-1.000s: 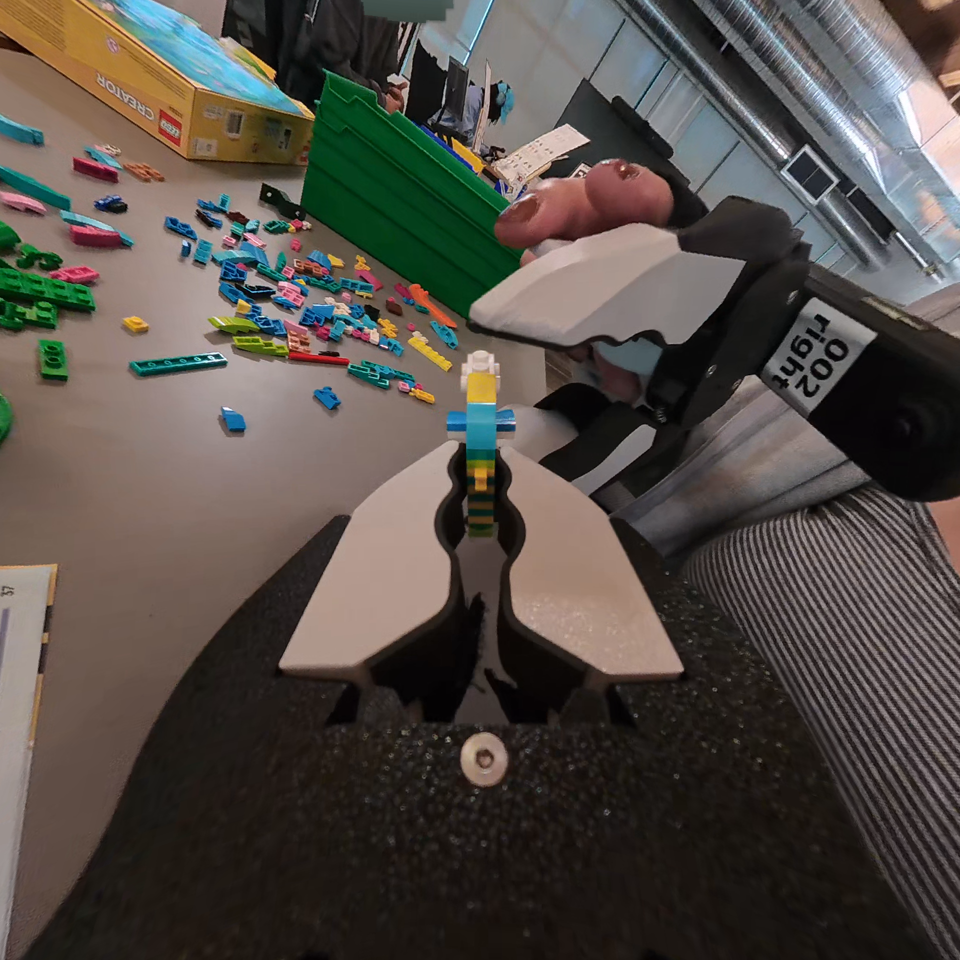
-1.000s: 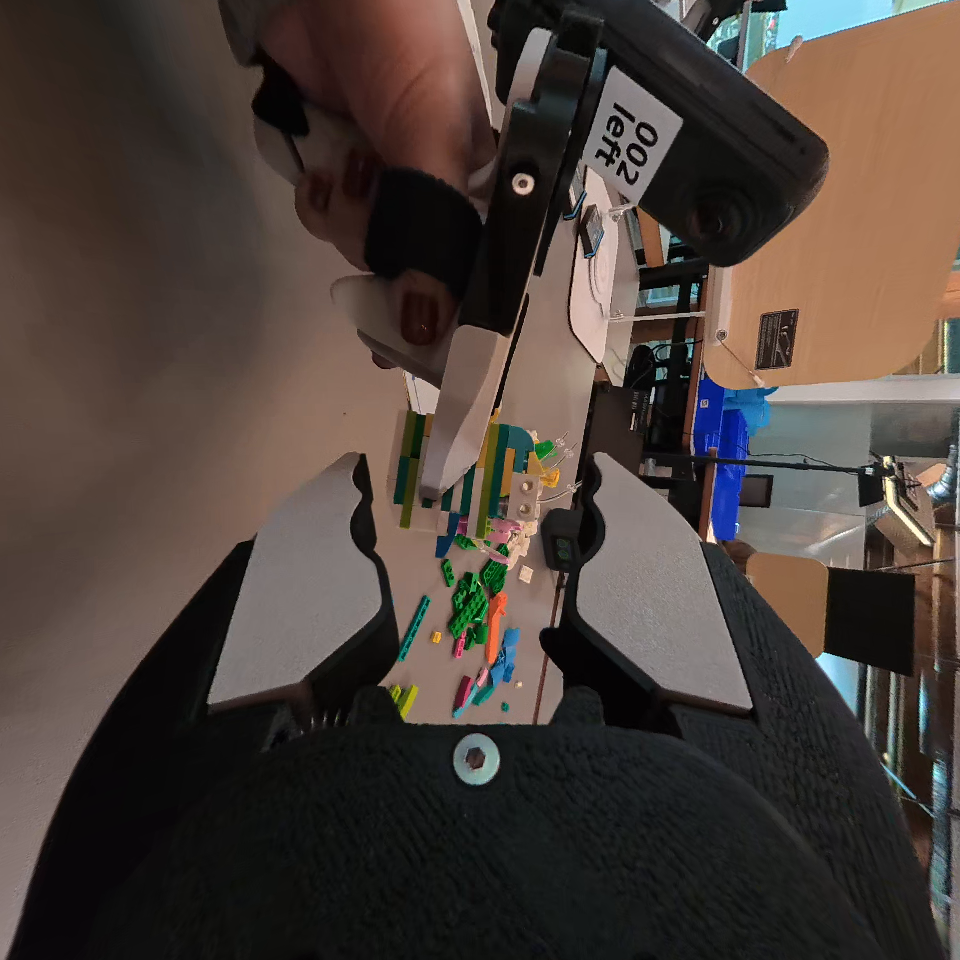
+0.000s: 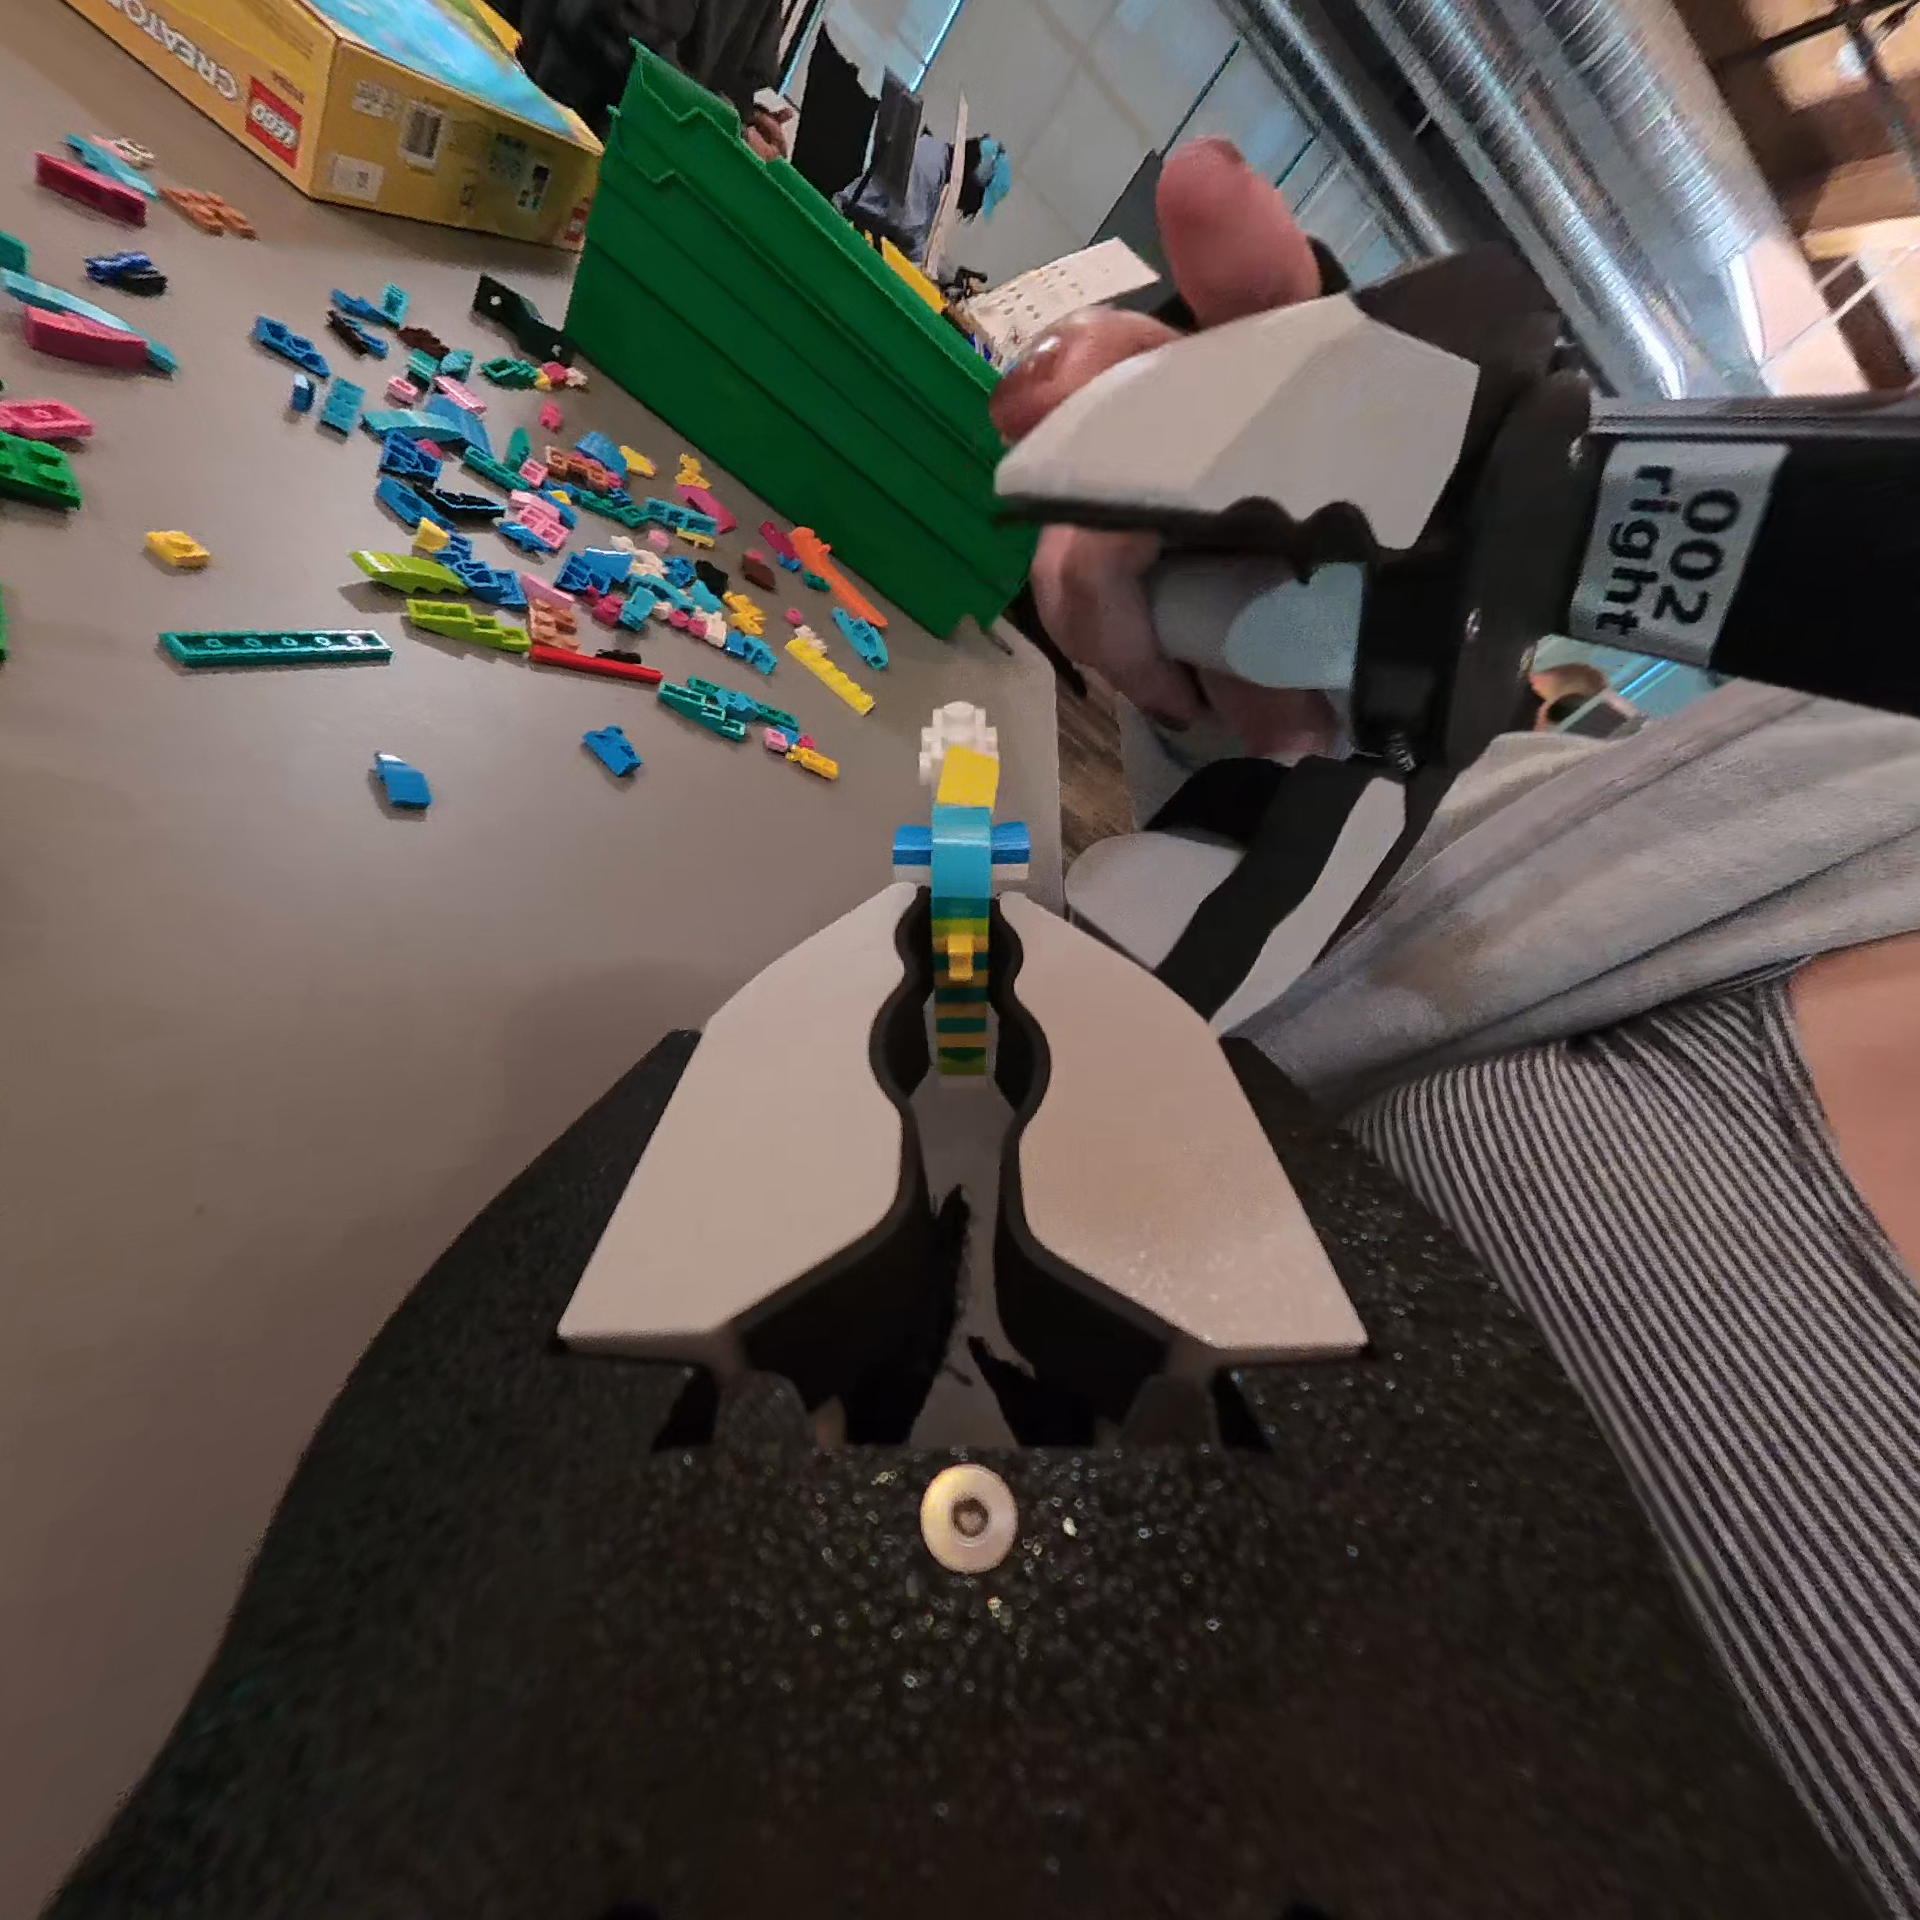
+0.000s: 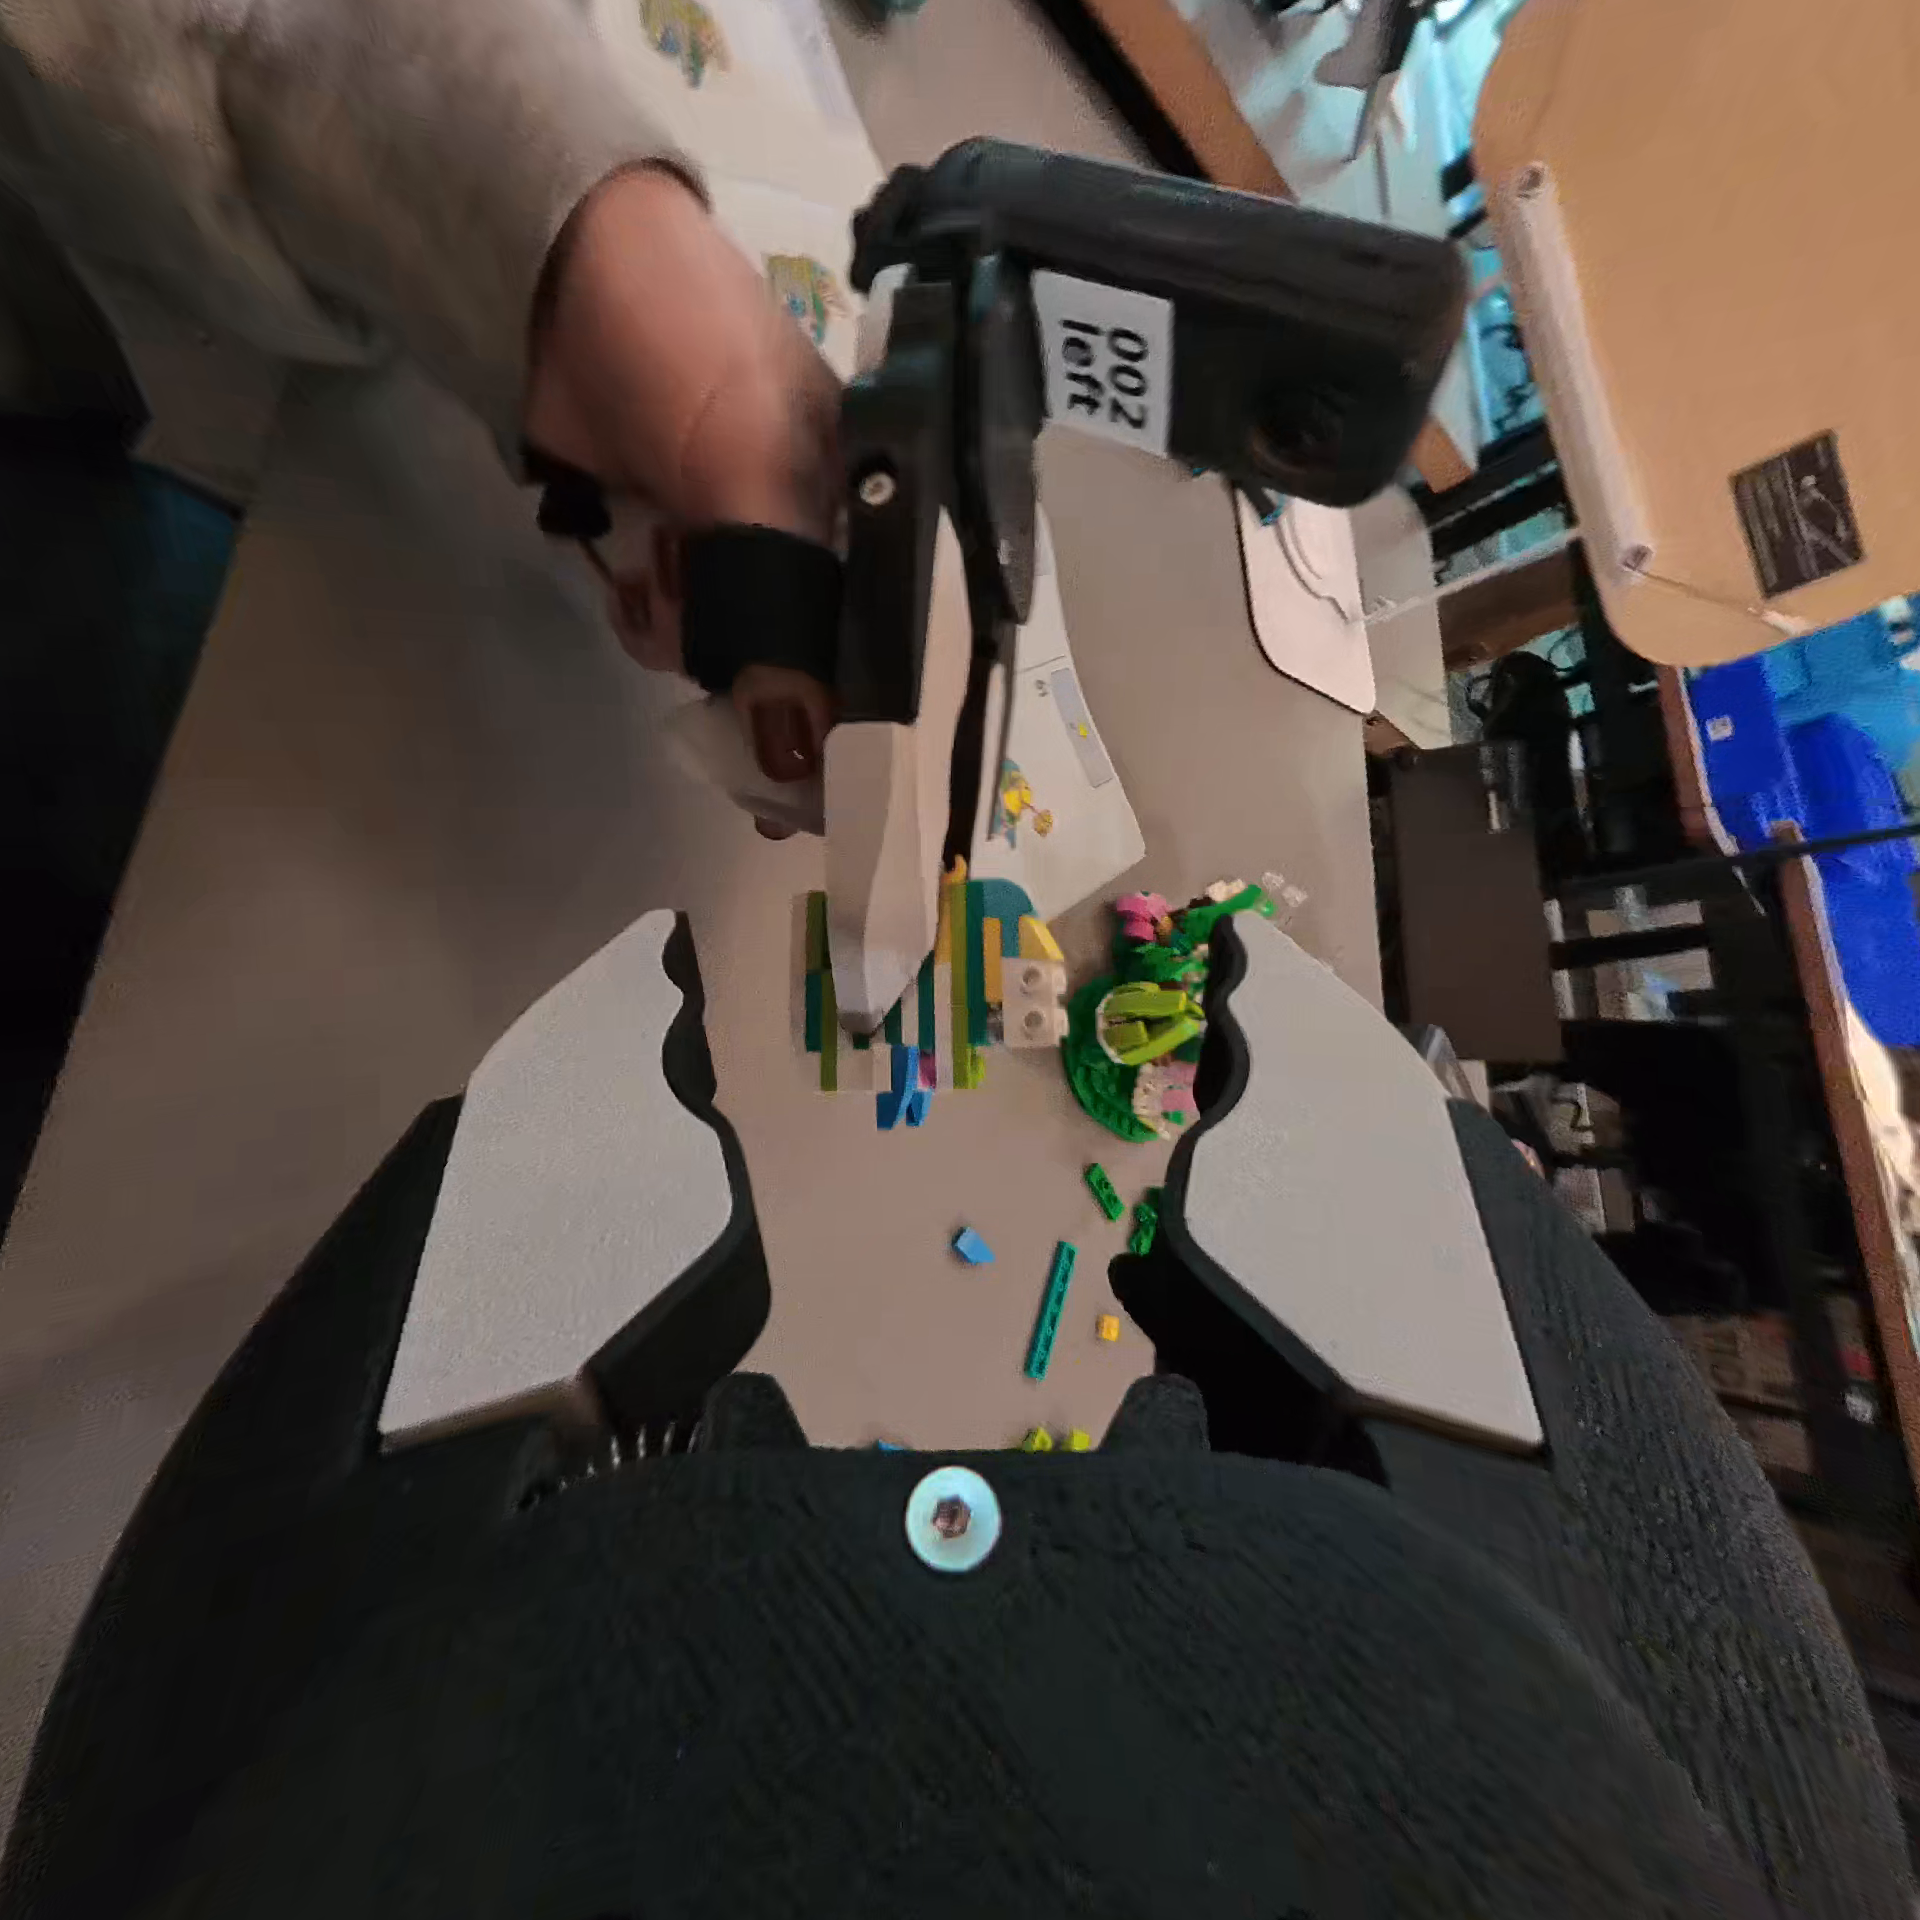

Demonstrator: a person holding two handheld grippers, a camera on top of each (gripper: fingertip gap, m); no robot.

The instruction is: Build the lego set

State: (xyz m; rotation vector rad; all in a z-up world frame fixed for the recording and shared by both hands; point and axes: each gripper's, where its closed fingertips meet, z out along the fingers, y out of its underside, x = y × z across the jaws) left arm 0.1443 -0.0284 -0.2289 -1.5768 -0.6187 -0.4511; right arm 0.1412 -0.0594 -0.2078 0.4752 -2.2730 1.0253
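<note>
My left gripper (image 3: pixel 958 914) is shut on a small striped lego assembly (image 3: pixel 961 862) of teal, yellow and green plates, with blue side pieces and a white piece on top. It holds the assembly above the grey table (image 3: pixel 312 1039). My right gripper (image 4: pixel 956 935) is open and empty, its jaws wide apart. In the right wrist view the assembly (image 4: pixel 971 966) sits ahead between my open jaws, held by the left gripper's fingers (image 4: pixel 883 914). In the left wrist view the right gripper's upper finger (image 3: pixel 1226 436) is above and right of the assembly, apart from it.
Many loose bricks (image 3: pixel 582 561) lie scattered on the table, with a long teal plate (image 3: pixel 275 646) nearer. A green bin (image 3: pixel 790 343) and a yellow box (image 3: pixel 395 104) stand behind. A green plant build (image 4: pixel 1132 1029) and an instruction booklet (image 4: pixel 1070 790) lie beyond the assembly. The table edge is close on the right. Both grippers' tips are close together, under 4 cm apart. Left tips and right tips are each some 15 cm from the green plant build (image 4: pixel 1132 1029).
The right gripper has drawn up and away from the assembly and stays open. The left gripper still holds the assembly, tilted a little differently.
</note>
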